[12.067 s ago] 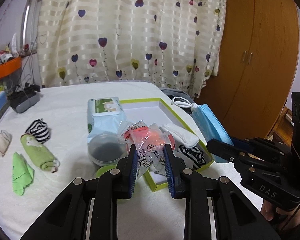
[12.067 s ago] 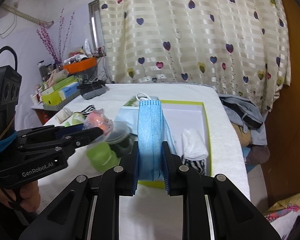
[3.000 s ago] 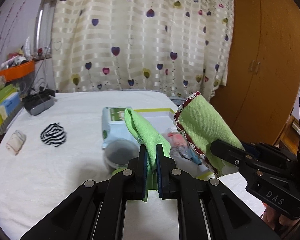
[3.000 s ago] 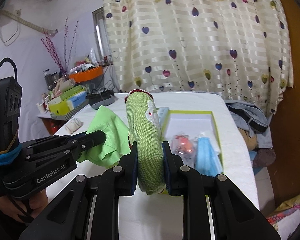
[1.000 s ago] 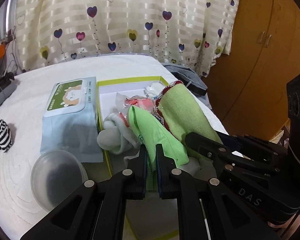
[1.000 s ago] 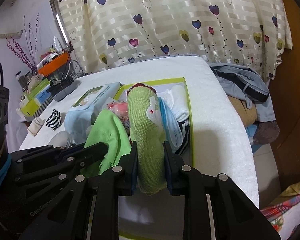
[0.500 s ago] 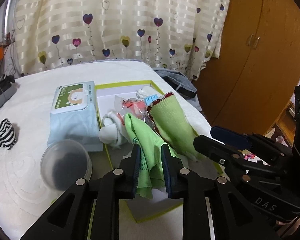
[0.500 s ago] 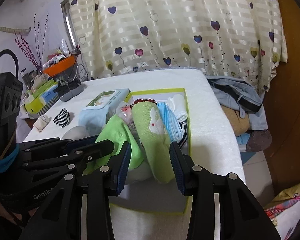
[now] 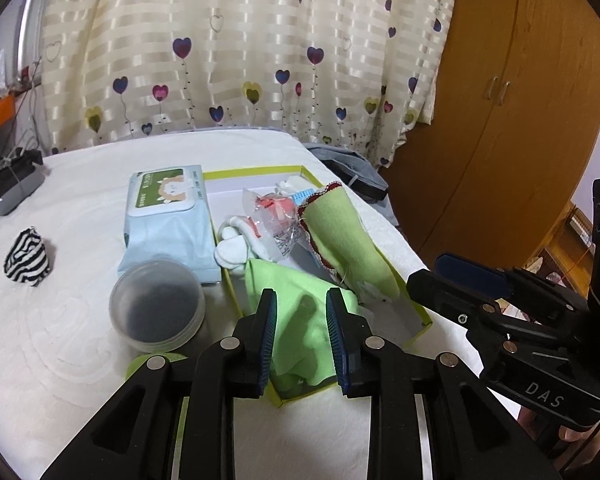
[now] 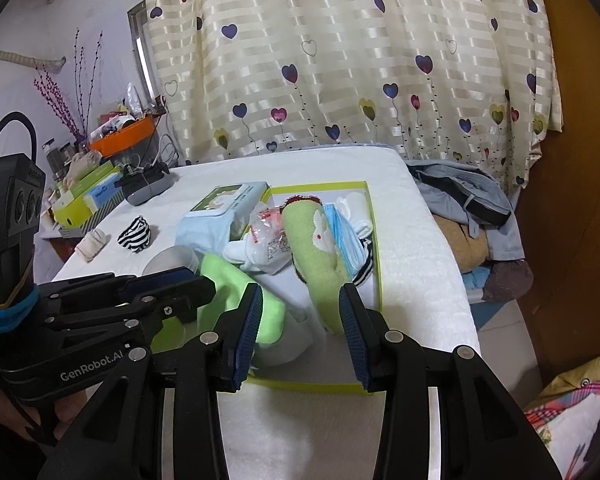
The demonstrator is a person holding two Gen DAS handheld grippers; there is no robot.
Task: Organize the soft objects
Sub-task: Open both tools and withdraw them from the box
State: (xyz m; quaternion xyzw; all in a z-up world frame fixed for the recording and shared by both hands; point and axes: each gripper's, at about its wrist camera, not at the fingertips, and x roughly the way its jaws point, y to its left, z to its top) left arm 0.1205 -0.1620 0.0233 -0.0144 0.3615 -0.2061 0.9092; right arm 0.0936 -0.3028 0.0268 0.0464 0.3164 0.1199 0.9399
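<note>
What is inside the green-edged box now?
In the box: a bright green cloth, a green rolled towel, a blue face mask, white socks, a plastic packet. The bottom layer is covered.

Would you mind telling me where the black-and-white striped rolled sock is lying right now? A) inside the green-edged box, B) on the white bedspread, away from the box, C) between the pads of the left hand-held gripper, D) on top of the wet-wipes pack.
B: the striped rolled sock lies alone on the white bedspread, well to the left of the wet-wipes pack and the green-edged box.
</note>
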